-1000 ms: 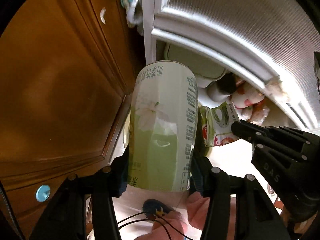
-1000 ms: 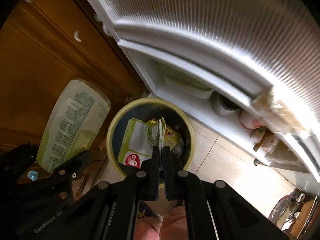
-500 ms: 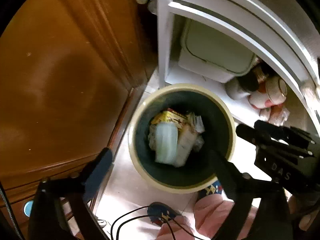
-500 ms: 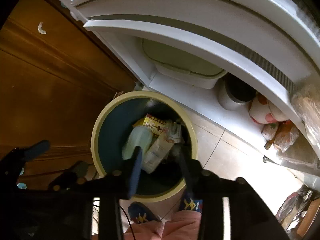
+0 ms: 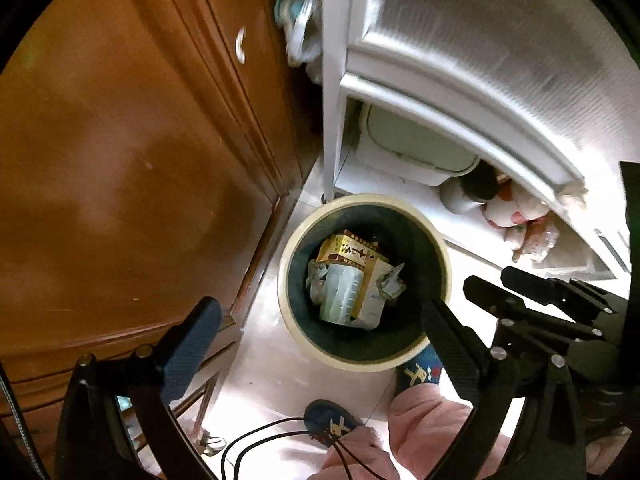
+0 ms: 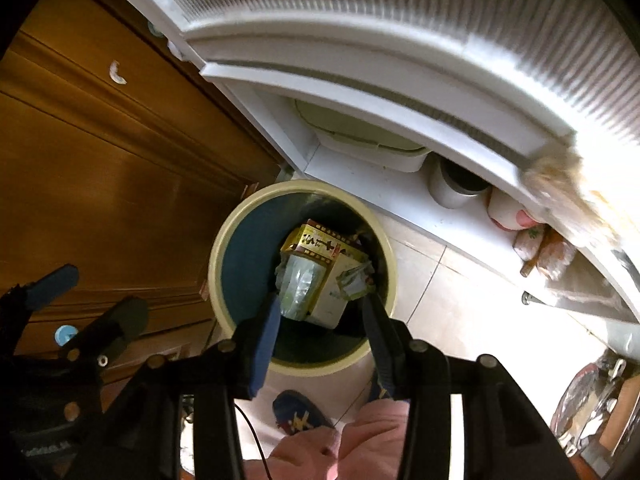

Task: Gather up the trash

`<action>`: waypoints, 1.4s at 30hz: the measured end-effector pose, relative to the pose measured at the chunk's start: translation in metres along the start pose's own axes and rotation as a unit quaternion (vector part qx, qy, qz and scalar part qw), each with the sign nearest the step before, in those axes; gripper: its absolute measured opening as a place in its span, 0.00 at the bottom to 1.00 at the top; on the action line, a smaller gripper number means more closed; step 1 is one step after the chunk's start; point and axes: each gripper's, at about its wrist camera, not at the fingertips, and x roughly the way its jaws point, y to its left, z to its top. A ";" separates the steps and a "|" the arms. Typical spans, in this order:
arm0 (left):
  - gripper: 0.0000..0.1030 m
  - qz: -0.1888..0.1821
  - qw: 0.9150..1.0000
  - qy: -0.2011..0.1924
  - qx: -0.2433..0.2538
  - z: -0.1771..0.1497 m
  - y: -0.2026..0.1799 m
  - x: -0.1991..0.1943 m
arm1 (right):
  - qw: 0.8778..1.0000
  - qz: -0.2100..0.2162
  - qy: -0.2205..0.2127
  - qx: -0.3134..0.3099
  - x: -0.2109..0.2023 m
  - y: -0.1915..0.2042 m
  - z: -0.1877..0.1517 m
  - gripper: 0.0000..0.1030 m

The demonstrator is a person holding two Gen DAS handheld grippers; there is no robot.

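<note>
Both grippers pointed steeply down over the bin (image 5: pixel 443 264). Left gripper (image 5: pixel 312 332) was spread wide, empty; right gripper (image 6: pixel 322 310) was half apart, nothing between its jaws. Trash sat in the bin: one pale green cup (image 5: pixel 340 294), one yellow box (image 5: pixel 347 251) with unreadable print, plus crumpled wrappers (image 5: pixel 390 282).

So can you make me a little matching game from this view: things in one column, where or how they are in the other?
1. yellow box
2. bin
3. grey pot
4. left fingers

a. on the white shelf
b. spread wide, holding nothing
c. standing on the tiled floor
d. inside the bin

Pairs: 1-d, 2-c, 3-a, 4-b
</note>
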 end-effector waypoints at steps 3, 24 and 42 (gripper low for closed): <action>0.97 -0.003 1.000 -0.002 0.014 0.003 -0.003 -0.027 | 1.000 -0.003 -0.001 0.008 -0.022 0.004 -0.003 0.42; 0.97 -0.049 0.996 -0.034 0.067 0.016 -0.012 -0.248 | 0.997 -0.009 -0.071 0.028 -0.248 0.037 -0.017 0.51; 0.97 -0.040 0.982 -0.173 0.071 0.048 -0.013 -0.447 | 0.969 -0.020 -0.245 -0.009 -0.447 0.074 -0.007 0.56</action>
